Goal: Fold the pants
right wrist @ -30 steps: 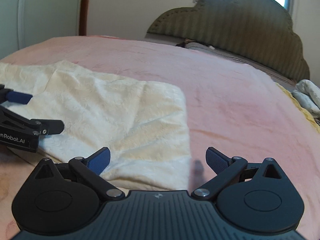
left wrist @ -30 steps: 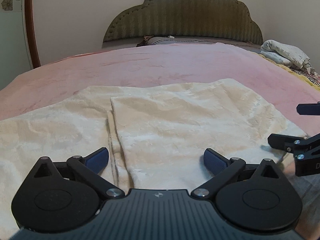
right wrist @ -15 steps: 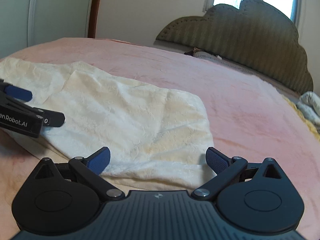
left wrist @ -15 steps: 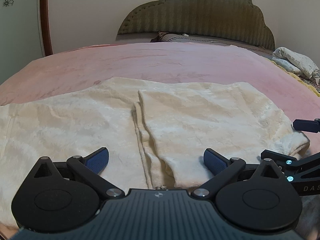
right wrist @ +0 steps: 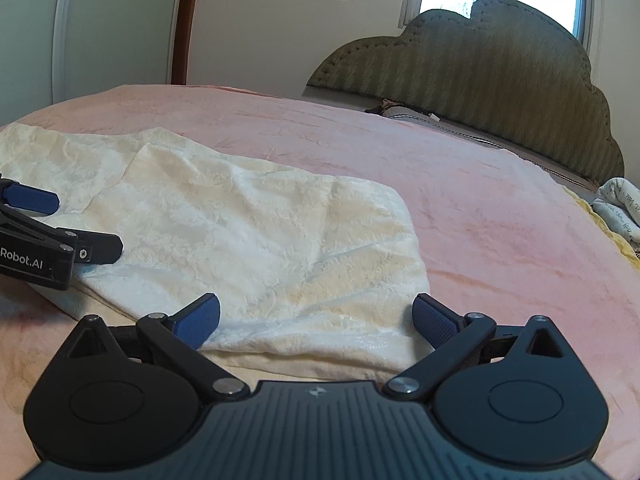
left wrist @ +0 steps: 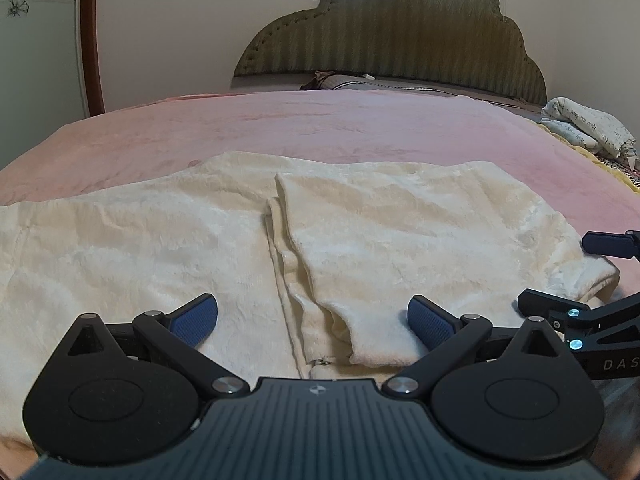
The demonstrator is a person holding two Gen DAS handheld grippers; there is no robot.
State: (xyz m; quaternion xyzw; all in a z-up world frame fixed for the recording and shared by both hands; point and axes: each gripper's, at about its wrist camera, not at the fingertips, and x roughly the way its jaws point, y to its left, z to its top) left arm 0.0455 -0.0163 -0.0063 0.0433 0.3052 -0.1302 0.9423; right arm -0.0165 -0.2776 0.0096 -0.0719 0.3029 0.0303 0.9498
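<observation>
where cream pants (left wrist: 400, 240) lie partly folded on pink bed (left wrist: 320, 128), right portion doubled over left. left gripper (left wrist: 312, 316) hovers at near edge over fold line, jaws spread, holding nothing. right gripper (right wrist: 316, 316) hovers at folded end's near edge, jaws spread, empty. green headboard (left wrist: 392, 36) behind.

Fuzzy cream plush pants (left wrist: 400, 240) on a matt pink fleece blanket (left wrist: 320, 128).

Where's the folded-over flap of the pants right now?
In the left wrist view the flap lies right of centre on the pants, its edge ahead of the open left gripper.
</observation>
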